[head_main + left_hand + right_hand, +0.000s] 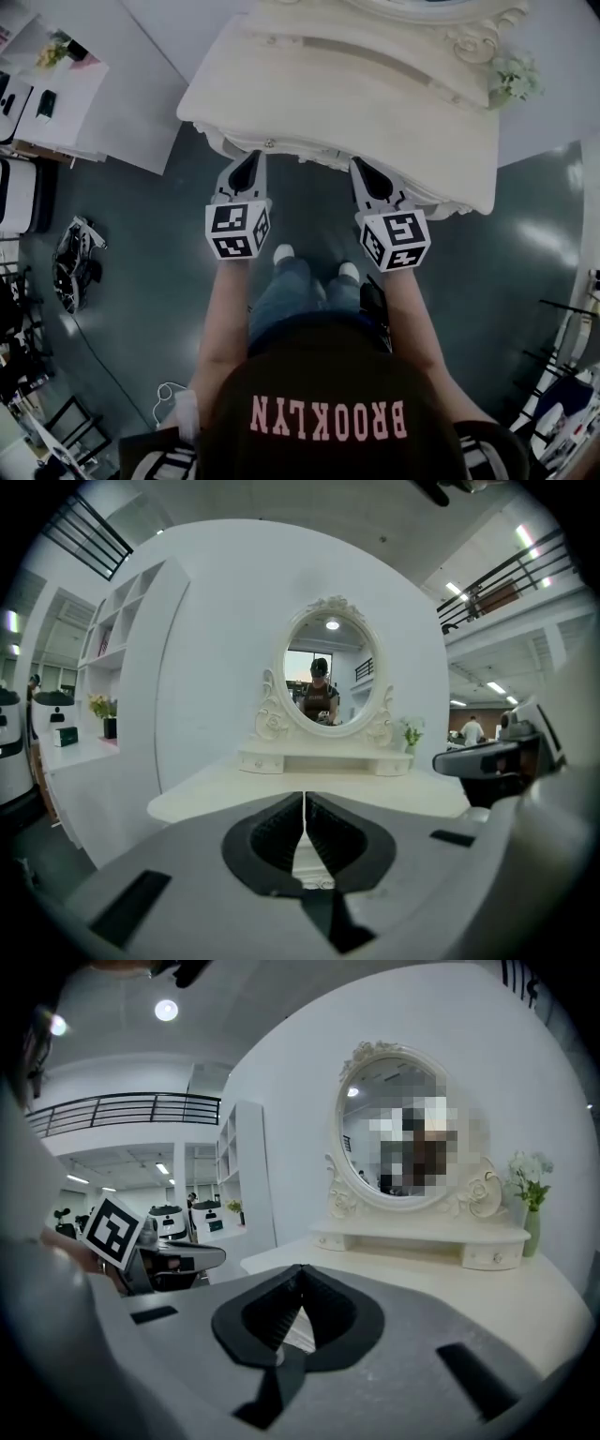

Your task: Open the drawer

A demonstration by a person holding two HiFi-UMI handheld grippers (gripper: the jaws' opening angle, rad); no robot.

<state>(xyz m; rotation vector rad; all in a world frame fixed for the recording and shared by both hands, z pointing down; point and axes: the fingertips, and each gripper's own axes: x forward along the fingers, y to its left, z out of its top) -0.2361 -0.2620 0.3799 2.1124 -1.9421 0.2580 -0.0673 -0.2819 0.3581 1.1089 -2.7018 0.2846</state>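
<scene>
Fingers [277, 834] together, empty, on left gripper [251, 157] and right gripper [362, 166]; both near dressing table [394, 112] edge

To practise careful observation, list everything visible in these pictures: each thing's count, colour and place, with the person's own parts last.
dressing table: one, cream, directly ahead of the person
mirror: one, oval, white carved frame, at the table's back
small drawers: two, cream, at the ends of the shelf under the mirror
vase of flowers: one, white blooms, on the table, right of the mirror
shelf unit: one, white, by the wall left of the table
floor: grey, all around
left gripper: one, grey, jaws shut and empty, at the table's front edge
right gripper: one, grey, jaws shut and empty, beside the left
shoes: two, white, on the floor between the arms
</scene>
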